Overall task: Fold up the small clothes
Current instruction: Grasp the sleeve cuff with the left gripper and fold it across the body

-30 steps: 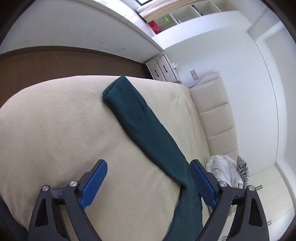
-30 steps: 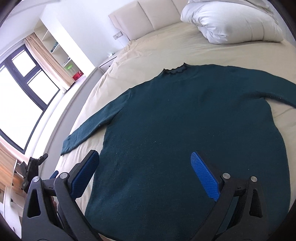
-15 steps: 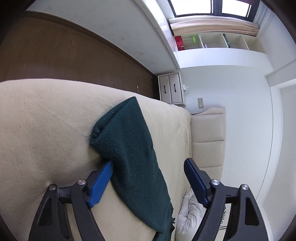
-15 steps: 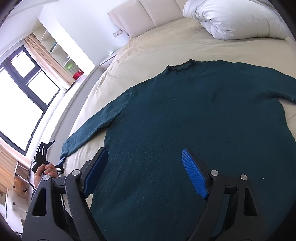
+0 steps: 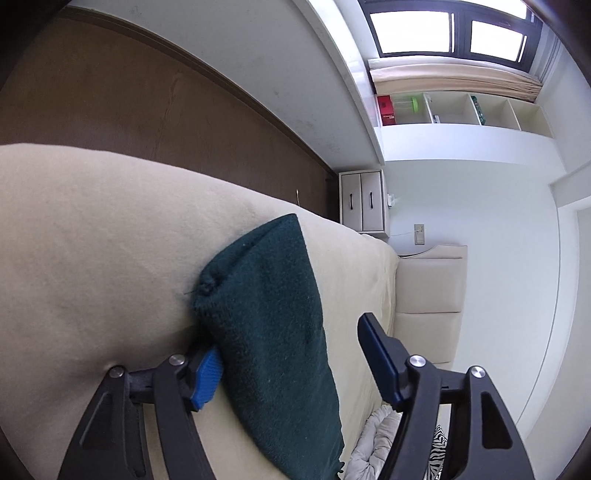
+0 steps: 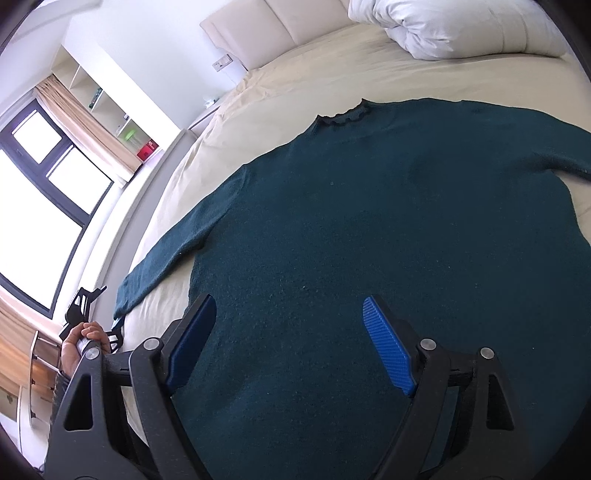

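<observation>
Down at the bed's edge, the left tongs (image 5: 288,354) stand wide open around the end of the sweater's sleeve (image 5: 269,332). One blue pad (image 5: 207,380) is tucked against the sleeve's near edge, apparently pressed into the bedcover beside it, and the other stands clear on the far side; nothing is gripped yet. The sleeve's long axis runs almost straight along the tongs' own line, with the cuff (image 5: 251,254) out ahead of the tips and the rest of the sleeve trailing back under them. As I read it, closing now would pinch the sleeve across its width a little way back from the cuff.

The right tongs (image 6: 291,339) hang over the lower body of the dark green sweater (image 6: 369,229), also spread wide and holding nothing, pads above the knit; whether they touch it I cannot tell. From that side the sweater lies flat on the cream bed (image 6: 314,81), collar (image 6: 343,114) pointing away toward the headboard and the white pillow (image 6: 461,29), one sleeve stretched out to the left toward the window side.

The left hand (image 6: 79,343) shows at that sleeve's end, so the left side is plainly the nearer one for the sleeve, tilted low and nearly level with the mattress, while the right looks steeply down on the cloth.
</observation>
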`<move>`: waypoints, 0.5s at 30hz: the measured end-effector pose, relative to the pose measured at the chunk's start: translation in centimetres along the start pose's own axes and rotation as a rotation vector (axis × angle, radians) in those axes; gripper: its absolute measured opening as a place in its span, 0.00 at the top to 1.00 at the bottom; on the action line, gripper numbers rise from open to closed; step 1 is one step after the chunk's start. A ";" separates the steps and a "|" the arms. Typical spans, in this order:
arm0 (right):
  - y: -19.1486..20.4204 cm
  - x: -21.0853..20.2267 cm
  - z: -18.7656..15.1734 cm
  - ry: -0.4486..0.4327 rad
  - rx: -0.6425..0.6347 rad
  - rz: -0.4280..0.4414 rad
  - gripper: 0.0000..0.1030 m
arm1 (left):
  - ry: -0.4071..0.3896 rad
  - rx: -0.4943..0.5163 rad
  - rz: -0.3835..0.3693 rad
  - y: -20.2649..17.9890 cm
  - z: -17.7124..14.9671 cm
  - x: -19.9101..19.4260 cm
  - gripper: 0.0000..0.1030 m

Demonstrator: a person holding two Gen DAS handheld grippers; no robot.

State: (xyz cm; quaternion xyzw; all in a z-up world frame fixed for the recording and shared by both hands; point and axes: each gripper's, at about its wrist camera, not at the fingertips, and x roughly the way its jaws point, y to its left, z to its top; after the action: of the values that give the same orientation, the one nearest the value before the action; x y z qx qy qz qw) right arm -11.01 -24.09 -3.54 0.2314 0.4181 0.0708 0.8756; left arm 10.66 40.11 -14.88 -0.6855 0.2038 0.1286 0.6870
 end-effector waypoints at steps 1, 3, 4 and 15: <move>-0.1 0.0 0.0 -0.001 0.003 0.002 0.21 | 0.011 -0.007 0.004 0.0 0.1 0.1 0.47; -0.4 -0.1 0.0 -0.008 0.004 0.000 0.21 | 0.028 -0.012 0.011 0.3 0.1 0.0 0.74; -0.6 -0.2 0.0 -0.010 0.006 0.000 0.21 | 0.028 0.004 0.020 0.3 0.0 -0.3 0.79; -5.5 -0.7 0.5 -0.040 0.087 -0.007 0.37 | 0.125 0.821 0.137 -13.2 -15.6 2.7 0.92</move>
State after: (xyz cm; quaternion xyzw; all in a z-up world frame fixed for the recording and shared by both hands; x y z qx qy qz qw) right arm -11.41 -29.34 -5.33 0.2693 0.4039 0.0446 0.8731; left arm 17.41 23.94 -3.98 -0.3461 0.3246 0.0404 0.8793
